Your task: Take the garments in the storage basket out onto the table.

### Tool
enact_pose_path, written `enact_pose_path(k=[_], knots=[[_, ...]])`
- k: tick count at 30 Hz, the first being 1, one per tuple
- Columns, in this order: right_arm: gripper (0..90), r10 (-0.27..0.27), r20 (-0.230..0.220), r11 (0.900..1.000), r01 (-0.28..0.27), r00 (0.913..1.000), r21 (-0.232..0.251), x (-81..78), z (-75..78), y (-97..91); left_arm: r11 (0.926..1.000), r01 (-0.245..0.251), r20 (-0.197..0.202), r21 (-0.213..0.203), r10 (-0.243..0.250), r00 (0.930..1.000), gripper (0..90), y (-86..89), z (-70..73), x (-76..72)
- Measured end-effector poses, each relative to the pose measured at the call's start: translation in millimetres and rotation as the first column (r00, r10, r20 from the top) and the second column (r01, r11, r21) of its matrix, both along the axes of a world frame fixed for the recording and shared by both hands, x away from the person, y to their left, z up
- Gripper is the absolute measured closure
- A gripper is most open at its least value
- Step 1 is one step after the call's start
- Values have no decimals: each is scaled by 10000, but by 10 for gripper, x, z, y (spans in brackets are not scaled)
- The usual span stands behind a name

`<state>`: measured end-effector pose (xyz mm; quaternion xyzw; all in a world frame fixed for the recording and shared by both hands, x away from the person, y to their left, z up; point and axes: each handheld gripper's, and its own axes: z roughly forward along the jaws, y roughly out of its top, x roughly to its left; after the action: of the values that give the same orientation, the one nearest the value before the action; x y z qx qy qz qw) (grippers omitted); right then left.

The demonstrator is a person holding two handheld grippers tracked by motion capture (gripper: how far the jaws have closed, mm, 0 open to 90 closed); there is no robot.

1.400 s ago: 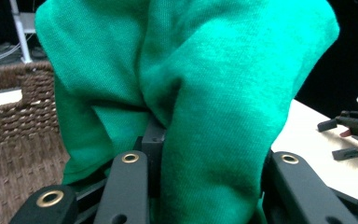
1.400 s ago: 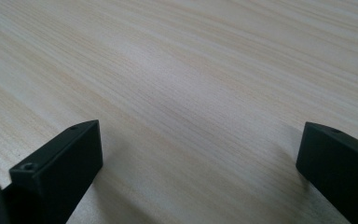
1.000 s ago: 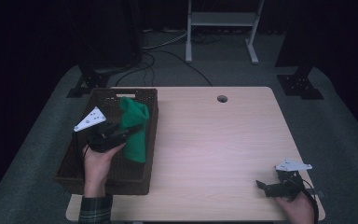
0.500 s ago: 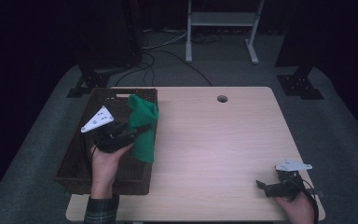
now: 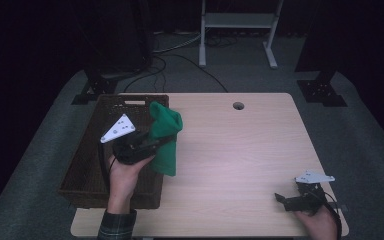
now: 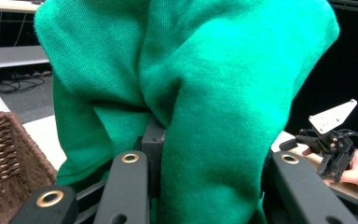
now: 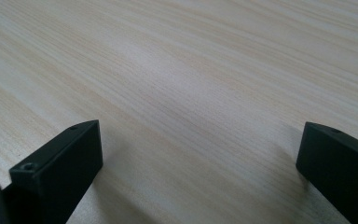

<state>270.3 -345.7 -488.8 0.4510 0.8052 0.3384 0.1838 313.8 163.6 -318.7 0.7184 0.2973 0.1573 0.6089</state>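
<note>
- We have the left gripper (image 5: 152, 145) clamped on a green knitted cloth (image 5: 165, 137), jaws pressed into a thick bunch of it so that it hangs free
- The cloth is lifted over the right wall of the brown wicker basket (image 5: 87, 165), its lower end dangling over the table (image 5: 240, 160) just beside the basket; we judge it is being carried out of the basket
- Our right gripper (image 5: 280, 199) rests at the near right corner of the table with its jaws wide apart and nothing between them, probably waiting to take a share of the cloth
- From the left gripper view the cloth (image 6: 191, 93) covers the jaw tips, so we cannot tell how deep the grip sits
- The floor of the basket is too dark to read
</note>
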Motion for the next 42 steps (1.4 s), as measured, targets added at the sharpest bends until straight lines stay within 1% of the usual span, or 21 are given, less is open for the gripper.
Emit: enact_pose_path(k=[12, 19, 28, 33, 35, 42], knots=[[0, 1, 0, 10000, -1, 10000, -1, 0, 0, 0, 9996, 250, -8, 103, -250, 9997, 629, -225, -39, -4], [0, 0, 1, 10000, 0, 10000, 1, 0, 0, 0, 9994, 308, -108, 151, -306, 9995, 629, -345, -91, 6], [0, -1, -1, 10000, 1, 10000, 1, 0, 0, 0, 9982, 467, -232, 379, -458, 9987, 628, -495, -164, 24], [0, 14, 4, 10000, -14, 10000, -4, 0, 0, 0, 9980, 425, -275, 471, -412, 9988, 628, -563, -203, 27], [0, 17, 4, 10000, -17, 10000, -5, 0, 0, 0, 9981, 402, -341, 463, -386, 9987, 629, -591, -219, 30], [0, 16, 1, 10000, -16, 10000, -7, 0, 0, 0, 9971, 432, -524, 625, -400, 9978, 629, -681, -281, 43]])
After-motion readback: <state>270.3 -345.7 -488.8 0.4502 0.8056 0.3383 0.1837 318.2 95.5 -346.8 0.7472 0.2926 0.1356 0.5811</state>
